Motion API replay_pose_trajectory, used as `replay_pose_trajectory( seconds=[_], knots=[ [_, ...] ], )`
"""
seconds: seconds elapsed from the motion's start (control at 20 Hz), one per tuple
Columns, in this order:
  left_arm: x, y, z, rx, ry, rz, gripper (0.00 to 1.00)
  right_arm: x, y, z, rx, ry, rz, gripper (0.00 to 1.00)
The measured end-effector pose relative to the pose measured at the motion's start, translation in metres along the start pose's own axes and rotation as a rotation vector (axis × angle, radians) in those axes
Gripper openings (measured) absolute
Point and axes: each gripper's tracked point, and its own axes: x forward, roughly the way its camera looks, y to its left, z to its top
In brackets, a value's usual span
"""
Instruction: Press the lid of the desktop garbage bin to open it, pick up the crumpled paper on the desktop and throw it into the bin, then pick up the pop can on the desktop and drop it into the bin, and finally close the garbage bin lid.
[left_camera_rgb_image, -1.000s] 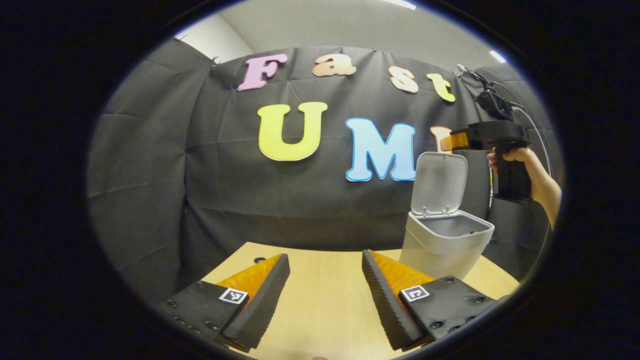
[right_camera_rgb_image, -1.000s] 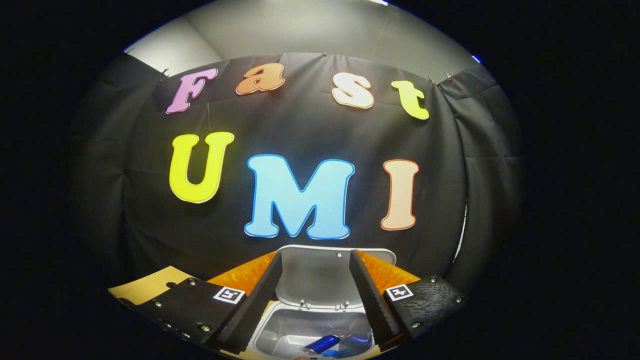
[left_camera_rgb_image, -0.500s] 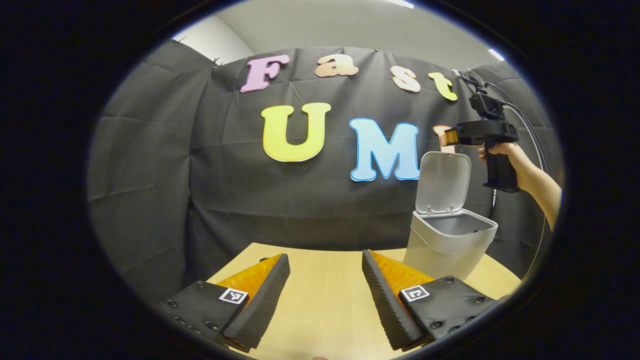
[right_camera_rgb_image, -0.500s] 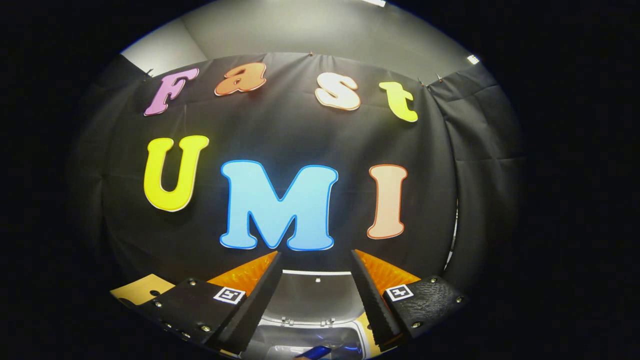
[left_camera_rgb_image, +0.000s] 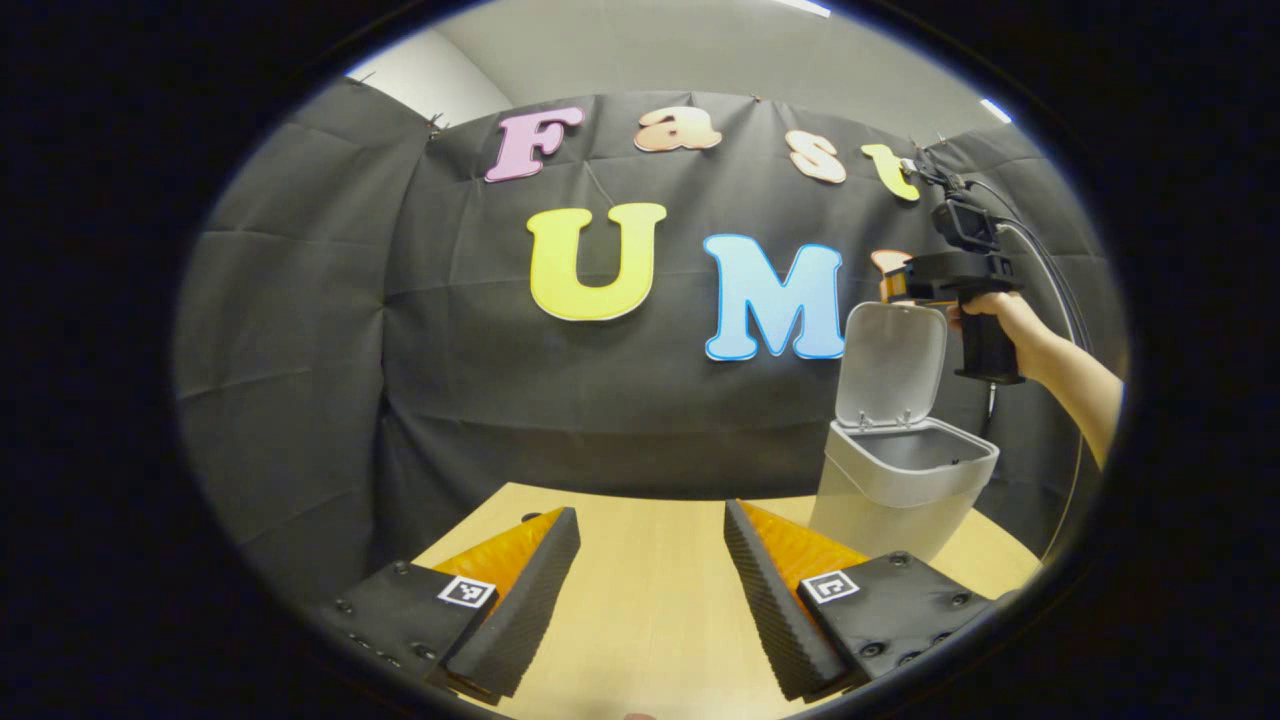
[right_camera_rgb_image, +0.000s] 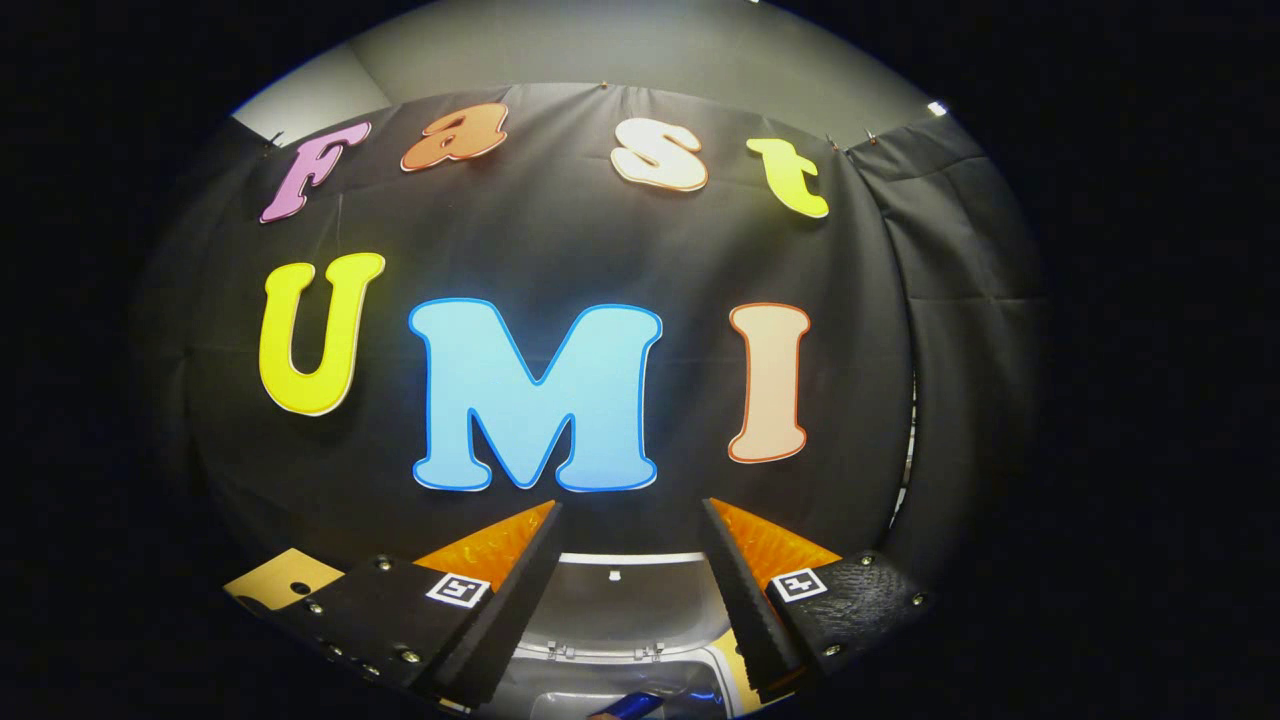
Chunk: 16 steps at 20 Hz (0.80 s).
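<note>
Now the garbage bin (left_camera_rgb_image: 905, 480) is standing on the right side of the desk (left_camera_rgb_image: 640, 600) with its lid (left_camera_rgb_image: 892, 362) swung up almost vertical on the rear hinge. In the right gripper view the pop can (right_camera_rgb_image: 630, 706) is showing as a blue shape lying inside the bin, so by my reading only the closing step is remaining; the crumpled paper I cannot make out.

The right gripper (right_camera_rgb_image: 628, 580) is hovering with its jaws spread and holding nothing, straddling the top edge of the lid just below them. In the left gripper view it is sitting right above that edge, held by a hand (left_camera_rgb_image: 985, 310). The left gripper (left_camera_rgb_image: 652, 590) is waiting low over the bare desk, jaws apart and empty, well apart from the bin.

The lid is looking like thin, light, stiff plastic, smooth and probably slippery, so gripping it seems unnecessary. A push on the upper free edge, forward and down, is likely suiting it best, gently enough that the light bin is not sliding or tipping.
</note>
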Motion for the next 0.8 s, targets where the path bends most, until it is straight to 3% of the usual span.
replay_pose_trajectory(
  seconds=[0.2,0.35,0.4,0.8],
  knots=[
    [0.001,-0.006,0.0,-0.003,-0.001,-0.012,1.0,-0.013,0.0,-0.005,0.003,0.017,0.012,0.87],
    [0.002,-0.01,-0.001,-0.004,0.001,-0.026,0.95,-0.03,-0.001,-0.01,-0.003,0.007,0.02,0.87],
    [0.001,-0.011,-0.004,-0.003,0.003,-0.029,1.0,-0.035,-0.001,-0.012,-0.003,0.003,0.024,0.87],
    [-0.003,-0.025,-0.003,0.003,-0.001,-0.06,1.0,-0.072,-0.001,-0.037,0.046,0.044,0.054,0.87]
  ],
)
